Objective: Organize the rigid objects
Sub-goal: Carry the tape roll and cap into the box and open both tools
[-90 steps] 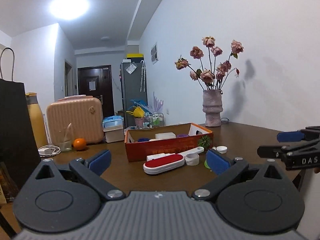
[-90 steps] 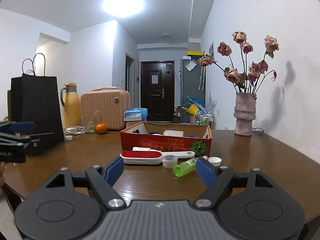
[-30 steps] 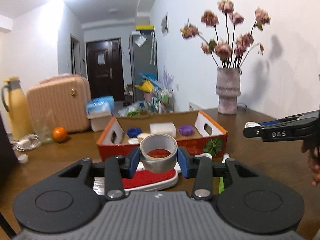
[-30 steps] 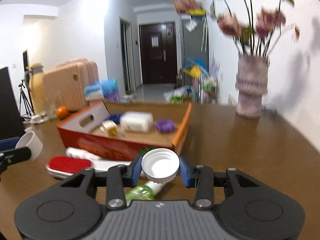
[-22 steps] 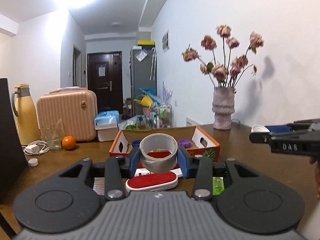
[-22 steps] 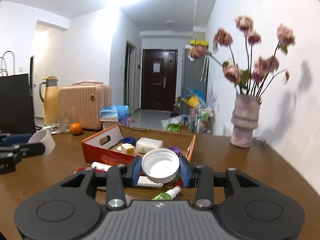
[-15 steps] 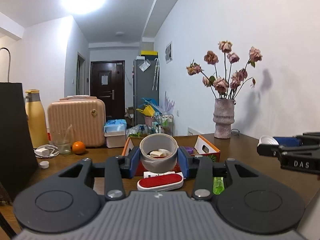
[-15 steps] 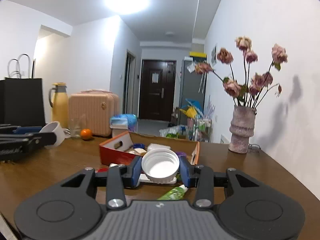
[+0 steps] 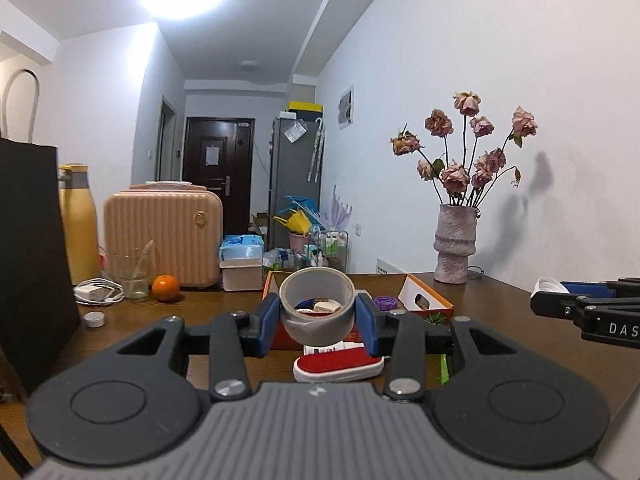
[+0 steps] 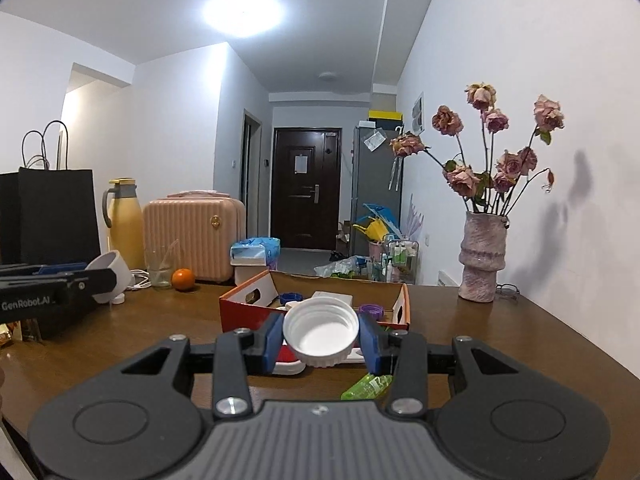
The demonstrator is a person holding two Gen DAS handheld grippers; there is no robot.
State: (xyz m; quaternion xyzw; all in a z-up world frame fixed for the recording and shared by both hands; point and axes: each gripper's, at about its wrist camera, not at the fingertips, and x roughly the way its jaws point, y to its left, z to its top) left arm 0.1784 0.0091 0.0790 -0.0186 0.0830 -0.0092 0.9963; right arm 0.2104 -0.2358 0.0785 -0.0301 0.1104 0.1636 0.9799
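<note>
Since it is a hollow grey ring, the tape roll (image 9: 317,307) pinched at centre frame by the left gripper (image 9: 317,322) should be light and stiff; the blue pads press its outer wall from both sides, a sound hold, though the smooth wall could slip. Behind it, mid-frame, is the orange box (image 9: 430,300); below lies a red and white brush (image 9: 338,366). The vase (image 9: 455,249) at right and the orange (image 9: 165,287) at left stand well apart. Nothing blocks the way to the box.

While the right wrist view shows the same table (image 10: 500,340), the right gripper (image 10: 321,340) clamps a white cap (image 10: 321,331) at centre, open side toward the camera: light, rigid, ribbed at the rim, so it grips well. A green bottle (image 10: 367,387) lies below right, near the fingers.
</note>
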